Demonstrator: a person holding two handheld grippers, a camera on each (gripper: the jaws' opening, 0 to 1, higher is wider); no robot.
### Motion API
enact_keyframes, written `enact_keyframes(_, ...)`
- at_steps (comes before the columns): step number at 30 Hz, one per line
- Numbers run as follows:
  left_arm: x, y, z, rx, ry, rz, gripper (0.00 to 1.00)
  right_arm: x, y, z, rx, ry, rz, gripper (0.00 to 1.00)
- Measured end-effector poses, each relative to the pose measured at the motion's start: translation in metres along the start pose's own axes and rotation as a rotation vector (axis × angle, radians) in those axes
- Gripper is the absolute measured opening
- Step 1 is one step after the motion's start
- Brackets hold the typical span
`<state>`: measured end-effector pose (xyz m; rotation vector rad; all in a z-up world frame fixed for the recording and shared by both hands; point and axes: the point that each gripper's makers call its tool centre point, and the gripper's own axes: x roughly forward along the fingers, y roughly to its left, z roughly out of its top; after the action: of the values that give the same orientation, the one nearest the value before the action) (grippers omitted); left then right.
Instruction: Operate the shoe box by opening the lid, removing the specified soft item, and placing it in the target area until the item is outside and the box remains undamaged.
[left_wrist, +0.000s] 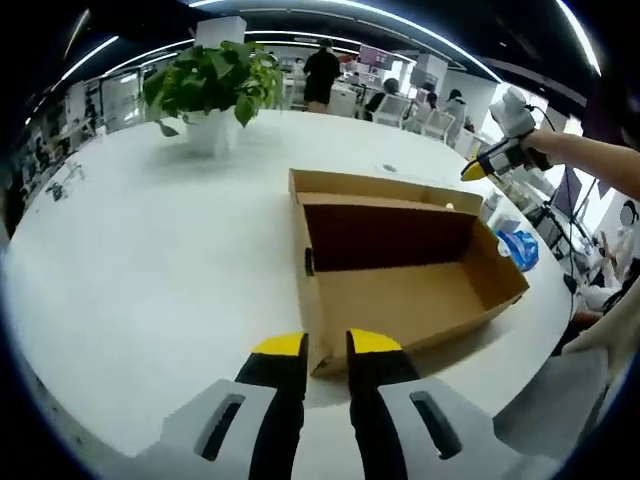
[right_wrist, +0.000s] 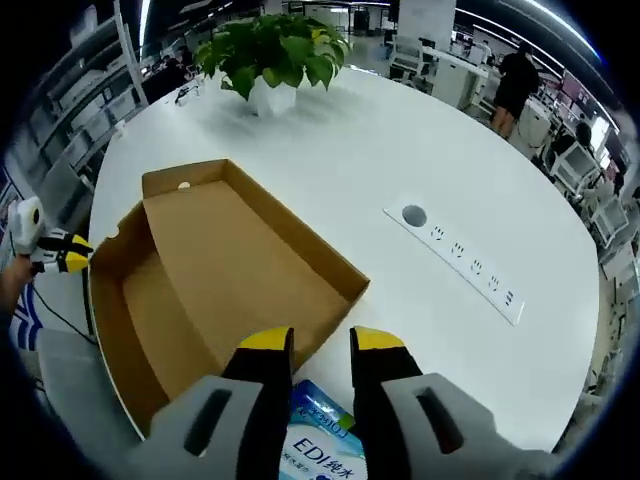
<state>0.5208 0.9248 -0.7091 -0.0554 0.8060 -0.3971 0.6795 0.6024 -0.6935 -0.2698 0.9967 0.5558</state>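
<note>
A: Right gripper view: my right gripper (right_wrist: 320, 345) narrow, over blue tissue pack (right_wrist: 322, 440) just beside shoe box (right_wrist: 230, 270), near table's (right_wrist: 420, 140) edge.

B: Step?

A: Placing looks done. Left gripper (left_wrist: 325, 350) narrow, empty. Next: back away.

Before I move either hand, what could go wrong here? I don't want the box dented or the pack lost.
1. The left gripper's fingers sit right at the near corner of the open box; a forward push could dent or slide it.
2. The blue pack lies beside the box near the table edge, so a sliding box or the open right gripper above it might knock it off.
</note>
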Motion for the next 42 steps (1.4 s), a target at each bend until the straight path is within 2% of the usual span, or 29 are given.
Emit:
enact_keyframes(6, 0.005, 0.003, -0.001, -0.019, 0.005, 0.006, 0.03, 0.016, 0.000, -0.002, 0.038, 0.017, -0.015, 0.19)
enact_keyframes(14, 0.007, 0.002, -0.003, -0.029, 0.006, 0.006, 0.03, 0.031, -0.006, -0.004, 0.118, 0.034, -0.043, 0.18)
enact_keyframes(22, 0.005, -0.002, -0.004, -0.048, -0.002, 0.003, 0.02, 0.040, -0.008, -0.016, 0.200, 0.077, -0.059, 0.14)
enact_keyframes(25, 0.004, -0.003, -0.004, -0.028, -0.001, 0.003, 0.02, 0.040, -0.011, -0.017, 0.220, 0.079, -0.073, 0.08)
enact_keyframes(29, 0.005, -0.002, -0.004, -0.028, -0.005, 0.010, 0.01, 0.037, -0.011, -0.015, 0.316, 0.064, -0.065, 0.06)
enact_keyframes(42, 0.007, 0.003, -0.004, -0.027, 0.000, 0.012, 0.01, 0.024, -0.009, -0.012, 0.364, 0.019, -0.074, 0.00)
